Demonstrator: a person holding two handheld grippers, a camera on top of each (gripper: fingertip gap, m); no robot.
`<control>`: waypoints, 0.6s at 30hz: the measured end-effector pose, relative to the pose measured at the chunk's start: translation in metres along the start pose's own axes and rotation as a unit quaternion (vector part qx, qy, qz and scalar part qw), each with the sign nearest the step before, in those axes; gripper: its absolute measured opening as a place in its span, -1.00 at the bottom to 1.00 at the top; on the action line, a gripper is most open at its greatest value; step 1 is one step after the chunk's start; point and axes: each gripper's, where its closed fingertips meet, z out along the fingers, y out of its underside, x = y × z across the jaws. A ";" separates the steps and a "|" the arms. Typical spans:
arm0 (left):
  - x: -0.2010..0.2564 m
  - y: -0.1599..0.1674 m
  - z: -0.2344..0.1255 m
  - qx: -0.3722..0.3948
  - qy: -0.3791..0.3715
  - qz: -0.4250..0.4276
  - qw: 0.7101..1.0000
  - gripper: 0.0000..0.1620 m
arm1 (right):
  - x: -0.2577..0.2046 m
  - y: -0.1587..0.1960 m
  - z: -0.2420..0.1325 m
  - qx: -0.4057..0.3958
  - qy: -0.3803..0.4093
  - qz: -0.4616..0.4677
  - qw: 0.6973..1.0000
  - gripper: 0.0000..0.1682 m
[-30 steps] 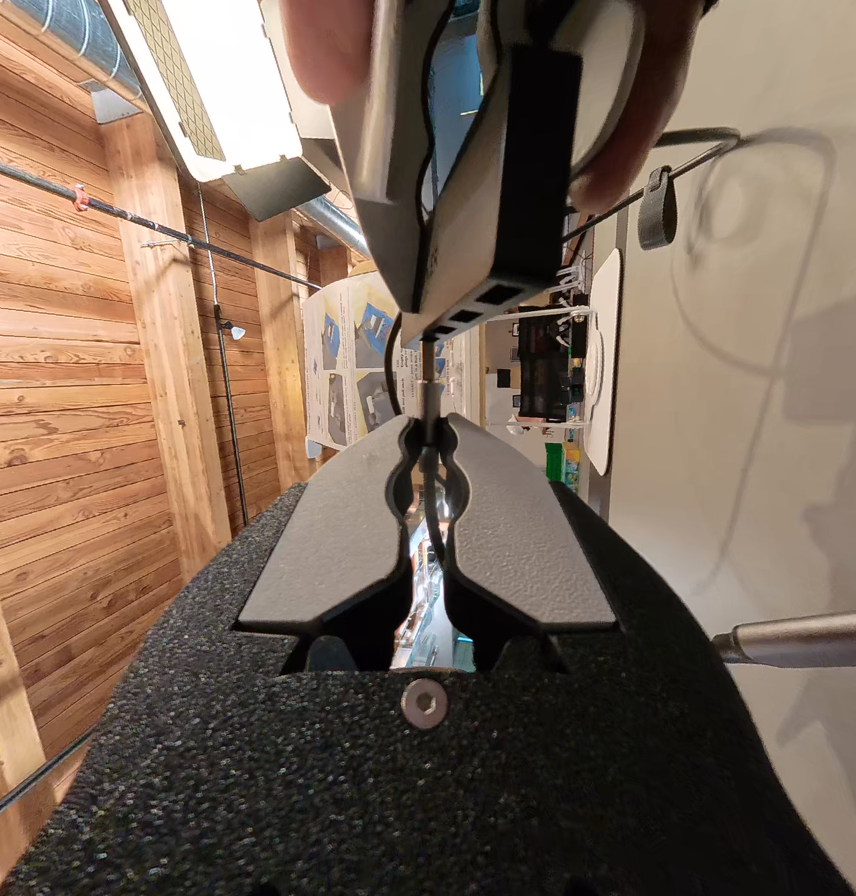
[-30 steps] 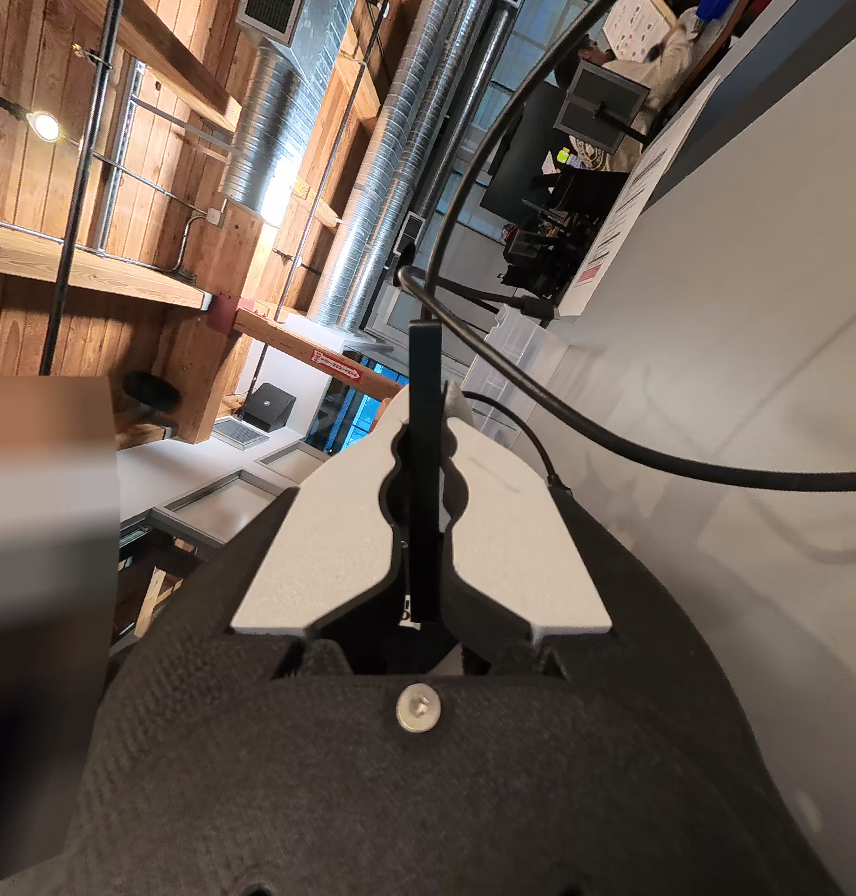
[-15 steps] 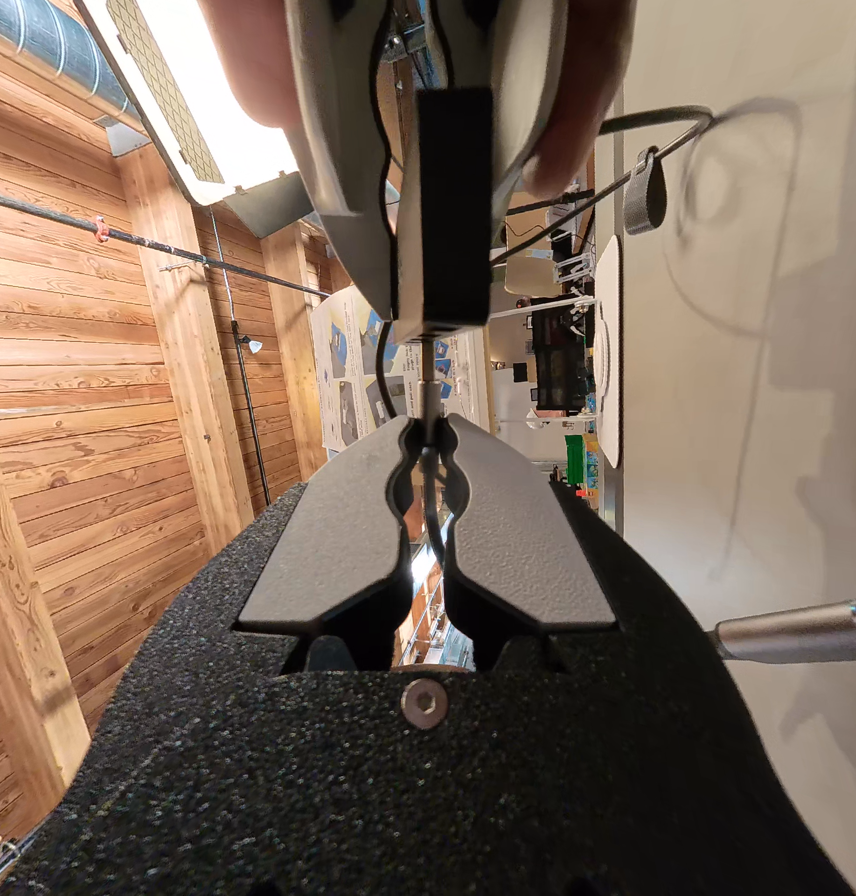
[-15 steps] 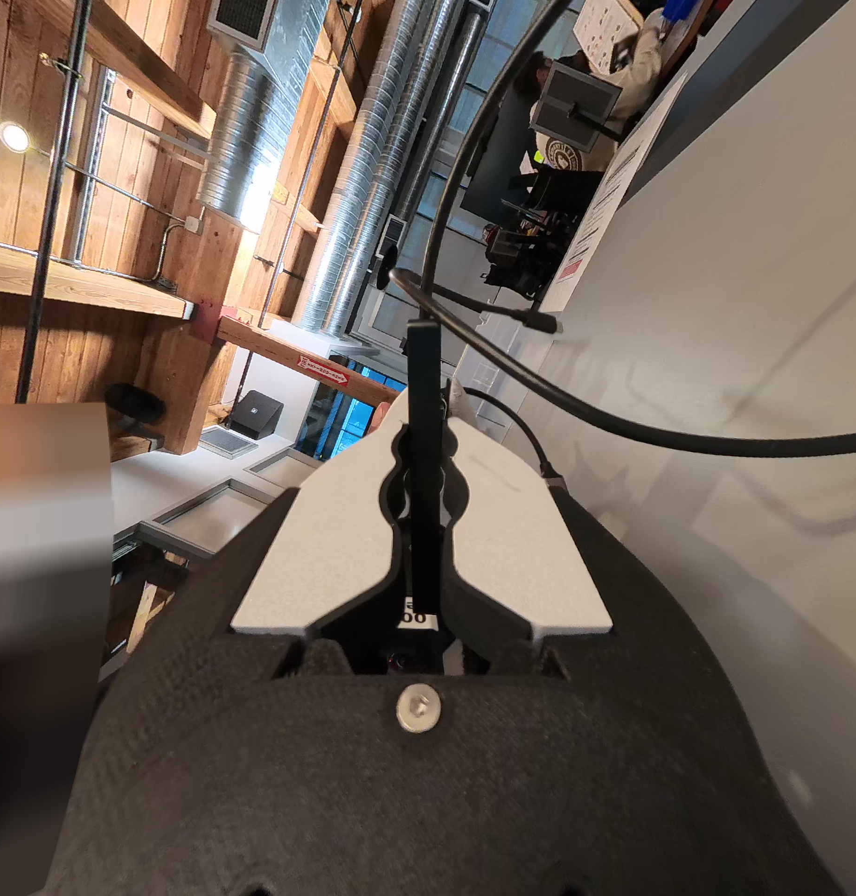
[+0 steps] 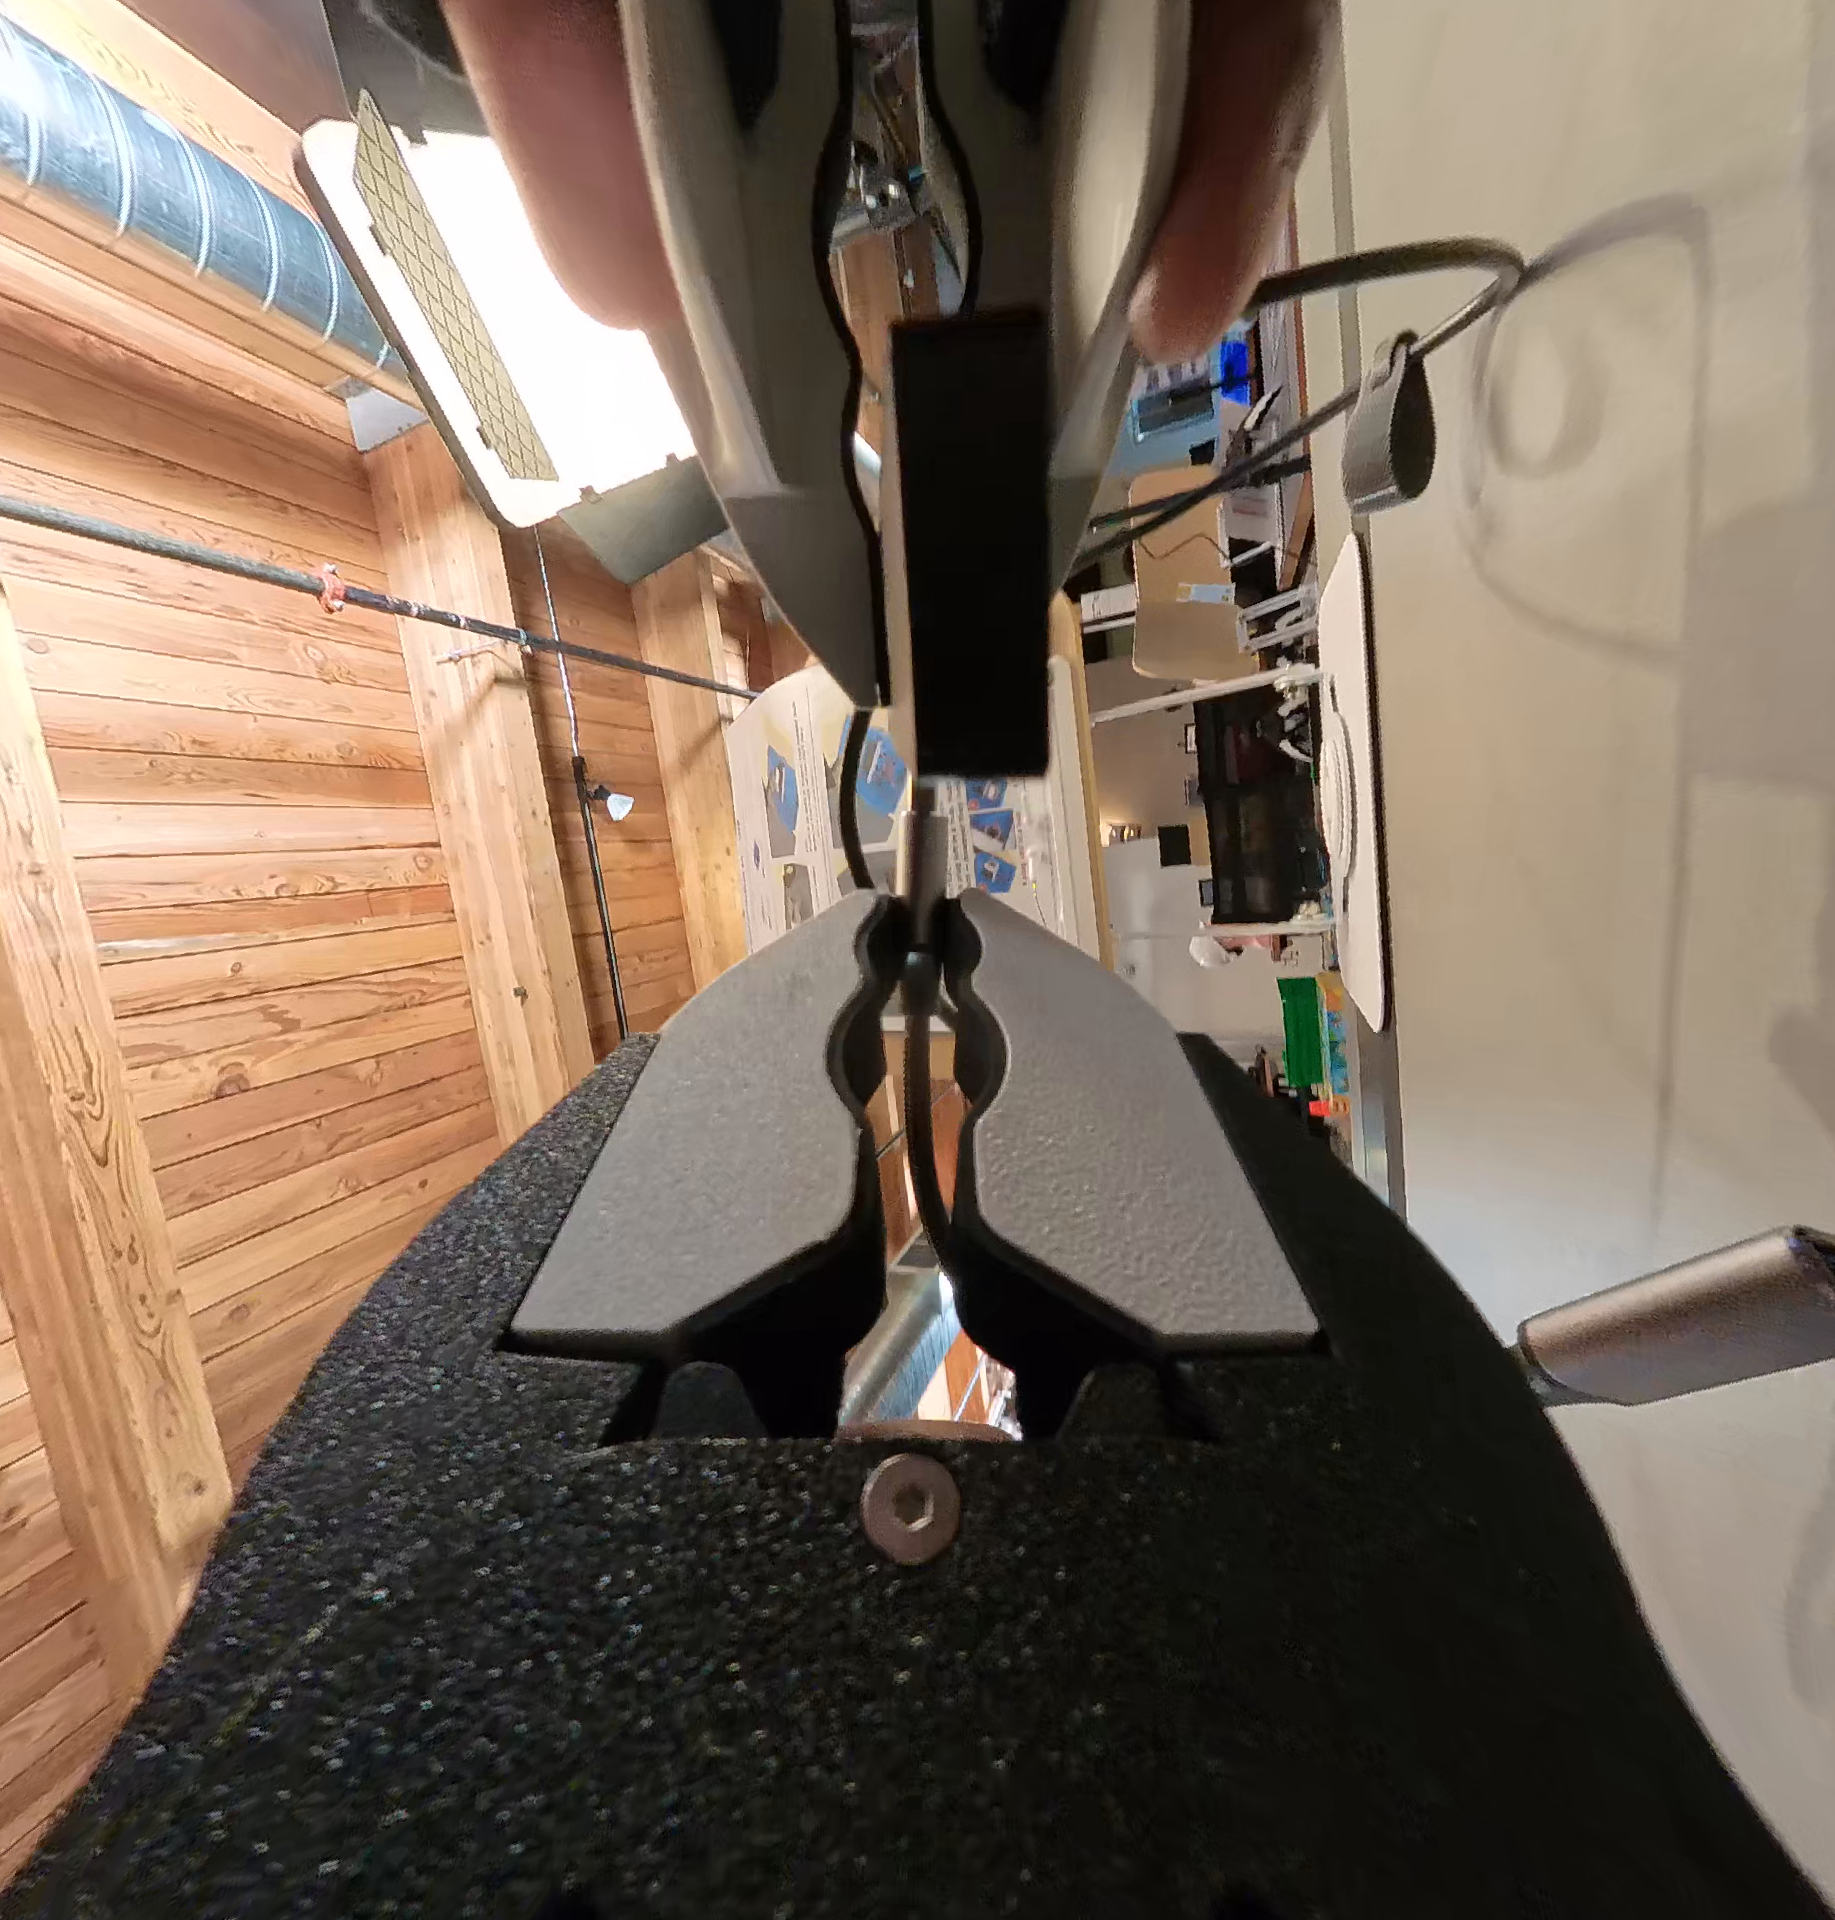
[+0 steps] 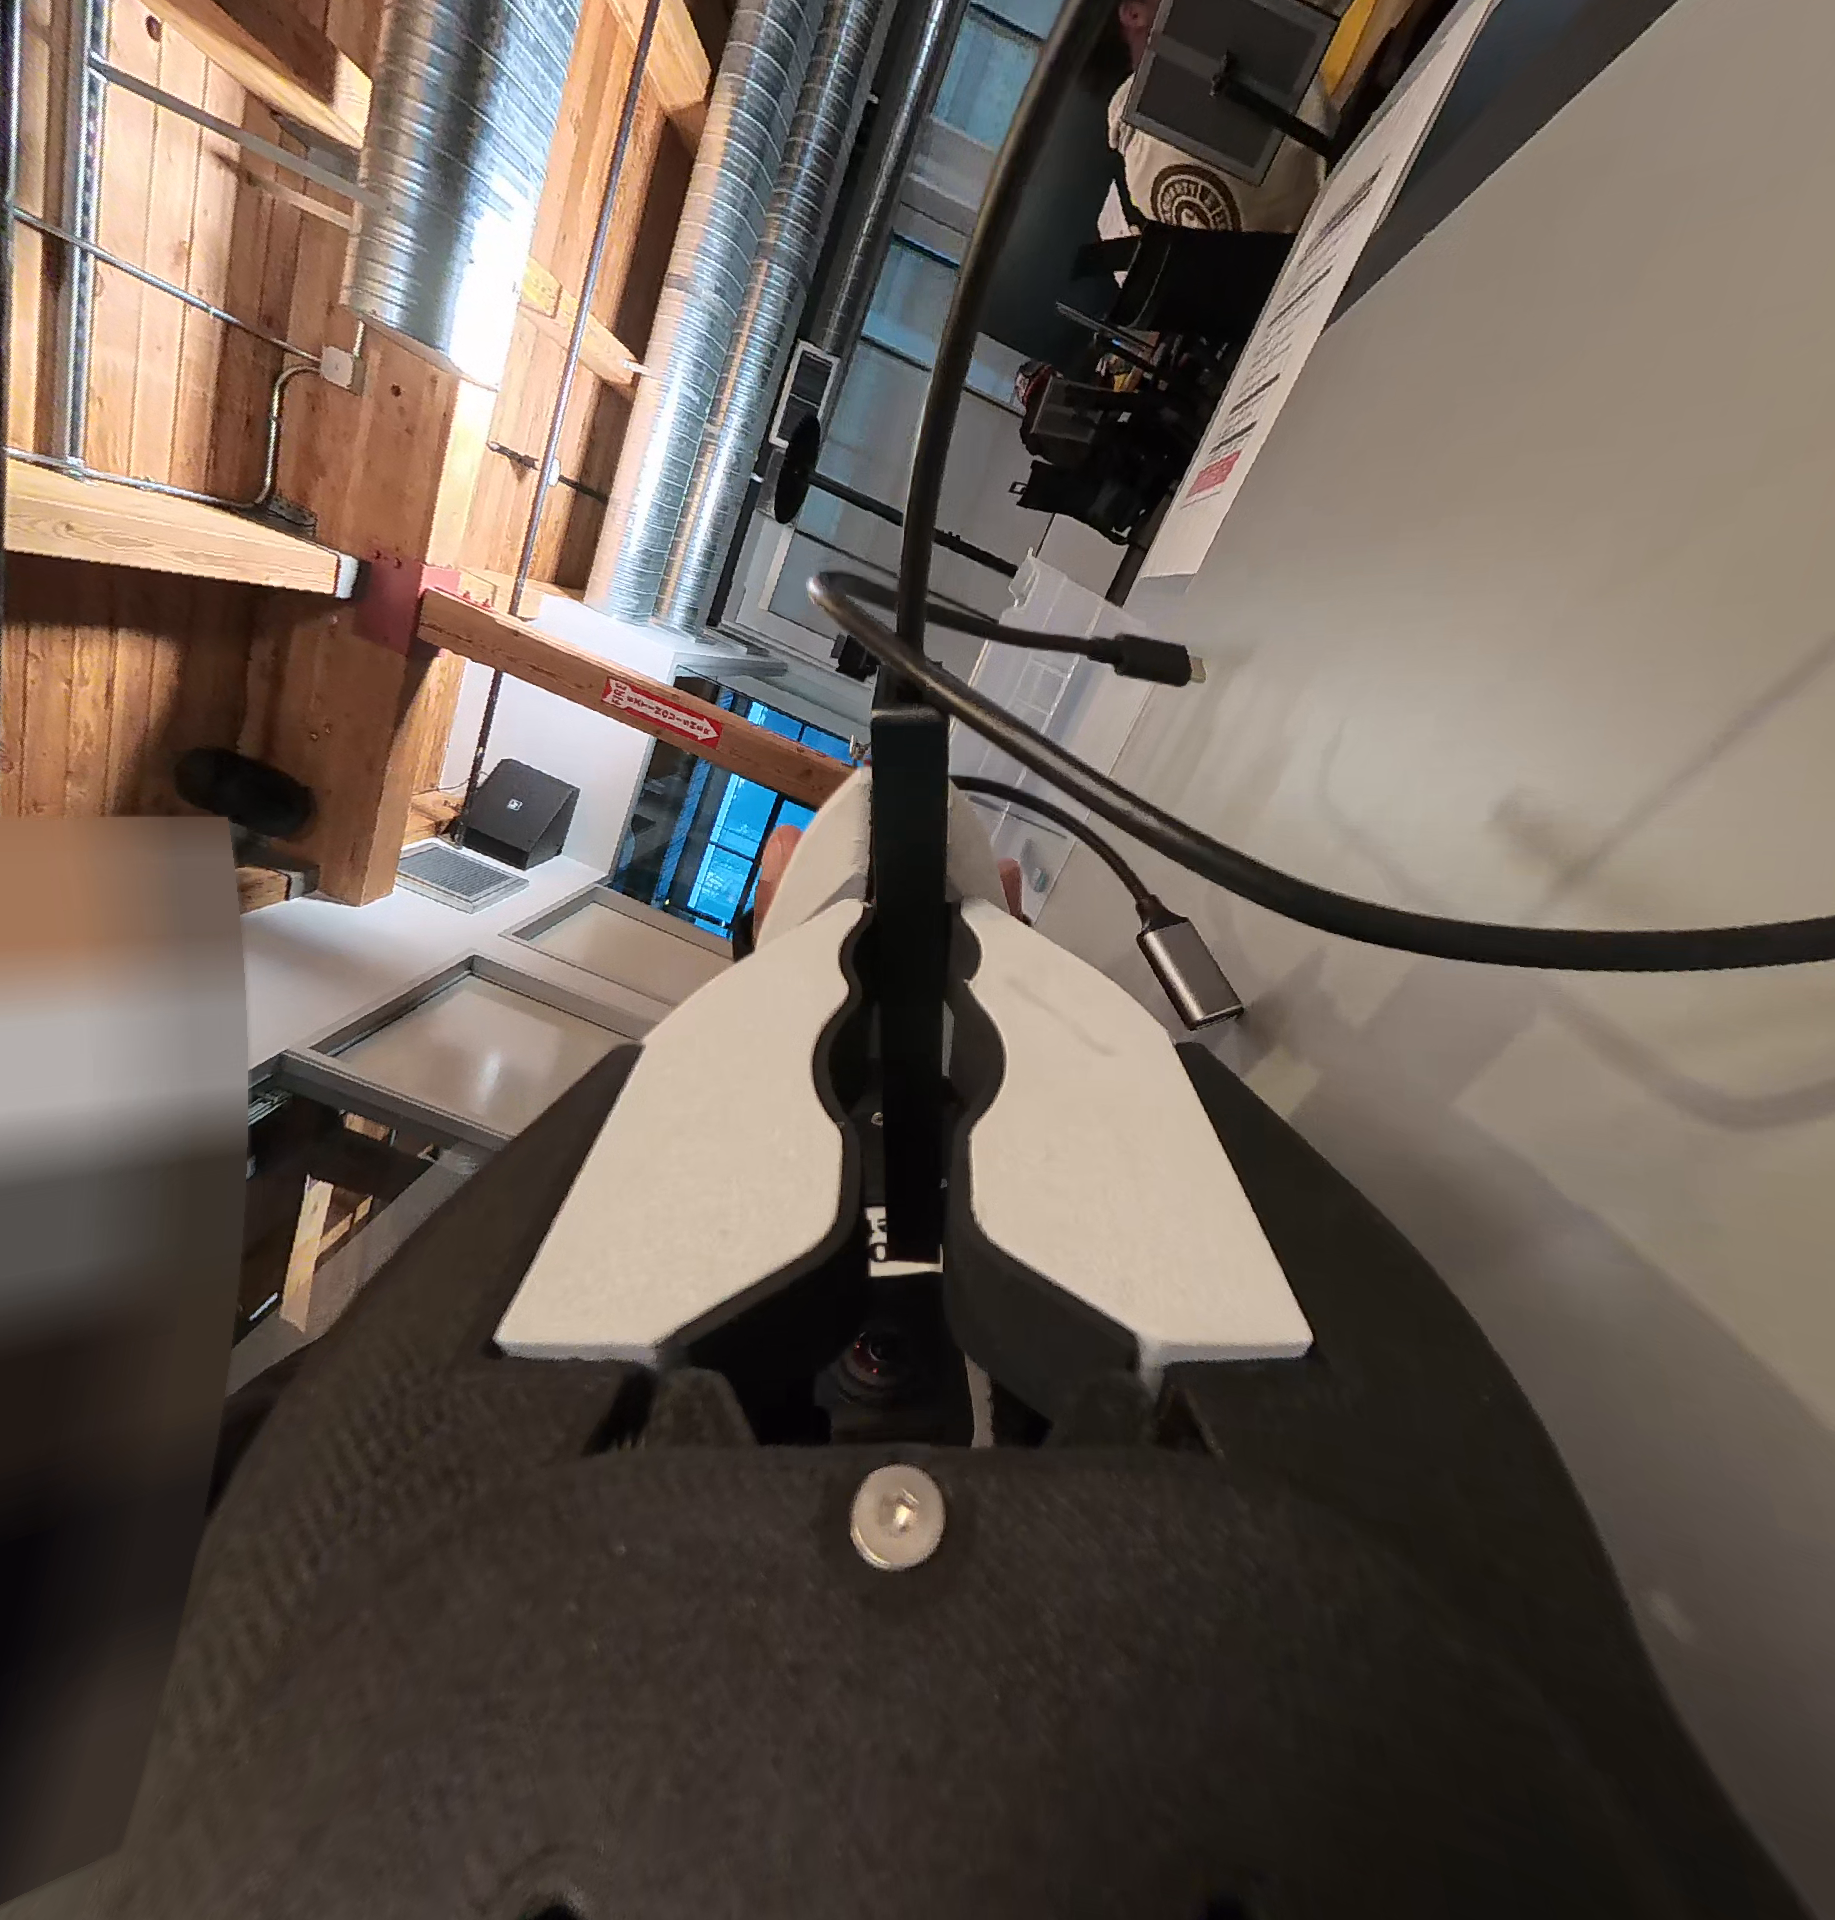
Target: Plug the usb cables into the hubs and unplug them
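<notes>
My left gripper has dark grey fingers and is shut on the silver plug of a thin black USB cable. The plug points up at the lower end of a black hub and its tip meets that end. My right gripper, with white fingers, is shut on the hub, seen edge-on in the right wrist view. In the left wrist view the right gripper's white fingers clamp the hub from both sides, with a person's fingers behind them. The port itself is hidden.
The white table runs along the right of both views. A thick black cable loops over it, with a silver connector and a small black plug hanging free. Another silver connector lies right of my left gripper. Both grippers' tips are close together, under 4 cm apart.
The hub has turned from showing its row of ports to edge-on and has come closer to the plug. The plug tip now meets the hub's end. Both grips are unchanged.
</notes>
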 end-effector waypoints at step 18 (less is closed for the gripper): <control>0.000 -0.013 -0.009 0.044 0.015 -0.060 0.997 -0.92 | -0.005 0.014 0.001 -0.061 -0.033 0.010 0.998 -0.88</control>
